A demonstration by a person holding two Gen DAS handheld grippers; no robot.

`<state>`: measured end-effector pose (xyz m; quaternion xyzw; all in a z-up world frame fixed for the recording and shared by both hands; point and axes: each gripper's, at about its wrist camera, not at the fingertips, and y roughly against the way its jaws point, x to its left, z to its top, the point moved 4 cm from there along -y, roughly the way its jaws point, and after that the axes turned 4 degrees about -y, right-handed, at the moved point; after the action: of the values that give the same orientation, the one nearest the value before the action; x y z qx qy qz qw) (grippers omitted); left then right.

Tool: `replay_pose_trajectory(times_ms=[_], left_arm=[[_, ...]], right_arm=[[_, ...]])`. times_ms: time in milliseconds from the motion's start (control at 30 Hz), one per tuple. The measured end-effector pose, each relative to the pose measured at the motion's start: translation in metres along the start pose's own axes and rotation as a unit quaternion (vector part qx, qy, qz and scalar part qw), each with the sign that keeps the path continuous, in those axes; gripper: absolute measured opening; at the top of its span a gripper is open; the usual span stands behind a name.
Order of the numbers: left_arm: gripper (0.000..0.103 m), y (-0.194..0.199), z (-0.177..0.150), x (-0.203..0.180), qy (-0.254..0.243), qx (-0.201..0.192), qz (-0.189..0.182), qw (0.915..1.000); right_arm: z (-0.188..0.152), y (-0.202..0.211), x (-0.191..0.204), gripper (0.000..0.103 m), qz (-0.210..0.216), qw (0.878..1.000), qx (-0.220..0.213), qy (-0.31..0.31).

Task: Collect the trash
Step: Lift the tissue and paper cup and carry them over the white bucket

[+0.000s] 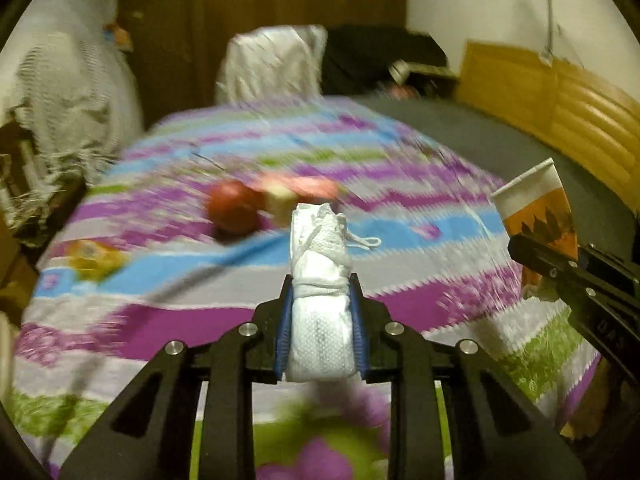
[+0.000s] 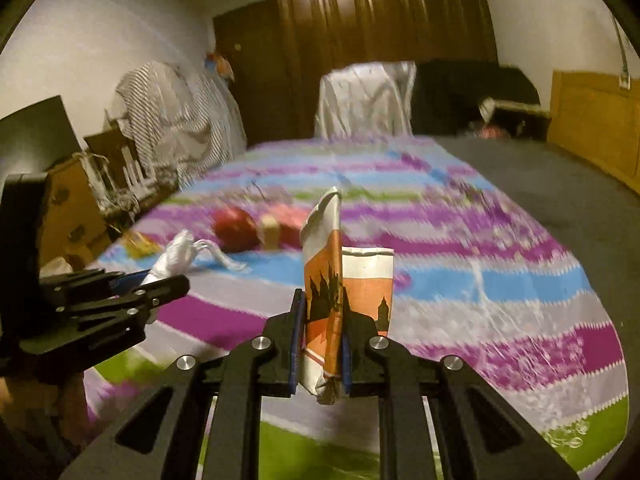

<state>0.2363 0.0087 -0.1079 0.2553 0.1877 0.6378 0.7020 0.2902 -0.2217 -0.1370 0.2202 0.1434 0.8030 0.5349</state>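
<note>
The left claw (image 1: 320, 304) is clamped on a white string-tied bundle (image 1: 320, 280), the right claw (image 2: 320, 336) on a folded orange paper bag (image 2: 332, 292), both held above the striped bed (image 2: 500, 280) where a red apple (image 1: 234, 208) lies

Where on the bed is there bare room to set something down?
Bare: the grey sheet between the striped cover and headboard, and the cover's right side. Crowded: around the apple, its cut pieces and the yellow wrapper on the left.
</note>
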Motion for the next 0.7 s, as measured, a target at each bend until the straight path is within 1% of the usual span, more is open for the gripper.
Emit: replay_pose_trajectory(times_ms=[133,233,367,533,700], left_arm=[[0.024,0.046,0.006,0.032,0.02,-0.055,0.043,0.9974],[0.024,0.08,0.008,0.05,0.031,-0.091,0.071,0.9929],[0.024,0.111,0.004,0.072,0.043,-0.122,0.103,0.9862],[0.024,0.13,0.0,0.092,0.058,-0.142,0.134,0.9791],[0.024,0.14,-0.001,0.101,0.065,-0.148,0.135,0.9776]], right_arm=[[0.018,0.014,0.051,0.016,0.011,0.999,-0.037,0.028],[0.027,0.025,0.083,0.016,0.016,0.997,-0.057,0.039],[0.032,0.041,0.116,0.016,0.02,0.995,-0.077,0.054],[0.034,0.065,0.15,0.016,0.01,0.992,-0.11,0.068],[0.03,0.073,0.166,0.016,0.007,0.991,-0.113,0.075]])
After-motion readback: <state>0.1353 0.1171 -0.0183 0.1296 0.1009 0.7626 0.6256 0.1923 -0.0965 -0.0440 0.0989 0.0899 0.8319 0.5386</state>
